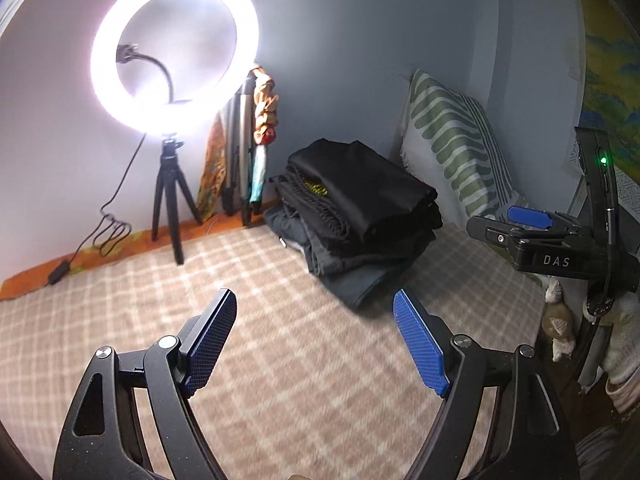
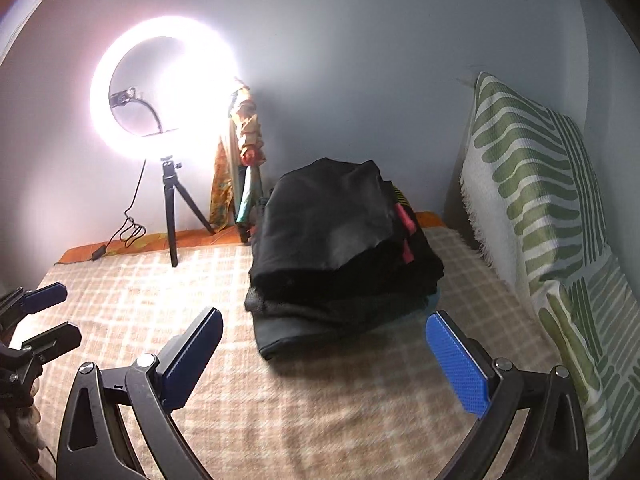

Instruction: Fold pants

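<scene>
A stack of folded dark pants (image 1: pixel 360 216) lies on the checked beige bedspread (image 1: pixel 280 360) near the back wall. It also shows in the right wrist view (image 2: pixel 340 248), with black pants on top. My left gripper (image 1: pixel 316 308) is open and empty, held above the bedspread short of the stack. My right gripper (image 2: pixel 324 332) is open and empty, just in front of the stack. The right gripper shows at the right edge of the left wrist view (image 1: pixel 520 224). The left gripper shows at the left edge of the right wrist view (image 2: pixel 48 316).
A lit ring light (image 1: pixel 176 48) on a small black tripod (image 1: pixel 170 200) stands at the back left, its cable (image 1: pixel 108 232) on the bed. A green-and-white patterned pillow (image 2: pixel 540 208) leans on the right. Folded tripods and colourful cloth (image 1: pixel 256 140) stand against the wall.
</scene>
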The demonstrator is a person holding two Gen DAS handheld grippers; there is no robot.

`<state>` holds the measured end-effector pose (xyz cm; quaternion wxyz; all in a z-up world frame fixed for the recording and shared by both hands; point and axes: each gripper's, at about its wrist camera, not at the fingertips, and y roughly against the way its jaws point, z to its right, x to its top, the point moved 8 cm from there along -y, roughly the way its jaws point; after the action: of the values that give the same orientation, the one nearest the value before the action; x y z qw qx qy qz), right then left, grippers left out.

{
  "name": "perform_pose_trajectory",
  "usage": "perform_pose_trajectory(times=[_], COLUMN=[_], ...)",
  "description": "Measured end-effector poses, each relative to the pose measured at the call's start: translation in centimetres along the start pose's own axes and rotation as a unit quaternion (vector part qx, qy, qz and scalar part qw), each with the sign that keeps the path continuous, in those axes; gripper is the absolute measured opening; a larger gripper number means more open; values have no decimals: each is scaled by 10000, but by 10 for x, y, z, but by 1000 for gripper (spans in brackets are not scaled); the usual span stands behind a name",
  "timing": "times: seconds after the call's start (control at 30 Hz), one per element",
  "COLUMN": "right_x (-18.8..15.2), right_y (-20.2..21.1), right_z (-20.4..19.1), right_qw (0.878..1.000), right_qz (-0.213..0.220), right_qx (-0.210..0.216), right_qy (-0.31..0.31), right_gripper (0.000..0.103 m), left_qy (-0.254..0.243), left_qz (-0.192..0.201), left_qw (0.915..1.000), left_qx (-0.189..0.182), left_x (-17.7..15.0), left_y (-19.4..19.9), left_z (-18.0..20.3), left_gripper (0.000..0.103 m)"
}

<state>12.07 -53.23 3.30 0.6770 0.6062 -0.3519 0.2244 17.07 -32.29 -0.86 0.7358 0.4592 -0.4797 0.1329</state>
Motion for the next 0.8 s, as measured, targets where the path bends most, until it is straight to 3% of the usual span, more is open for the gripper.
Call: perform_pose_trajectory(times=[0.37, 0.8], right_x=[-46, -54], right_y=[8, 2], right_z=[-36, -40], right_qw=[9999, 9999], right_qz=[-107, -51], right_qx=[124, 51], right_qy=[-24, -106], right_gripper=[103, 103], left_qy=[9, 156], left_qz=[56, 30], left_qw=[9999, 9996], left_qx=[117, 244], left_x=[-43, -63], left_y=[24, 18], left_z=[-8, -26], left_gripper=[81, 81])
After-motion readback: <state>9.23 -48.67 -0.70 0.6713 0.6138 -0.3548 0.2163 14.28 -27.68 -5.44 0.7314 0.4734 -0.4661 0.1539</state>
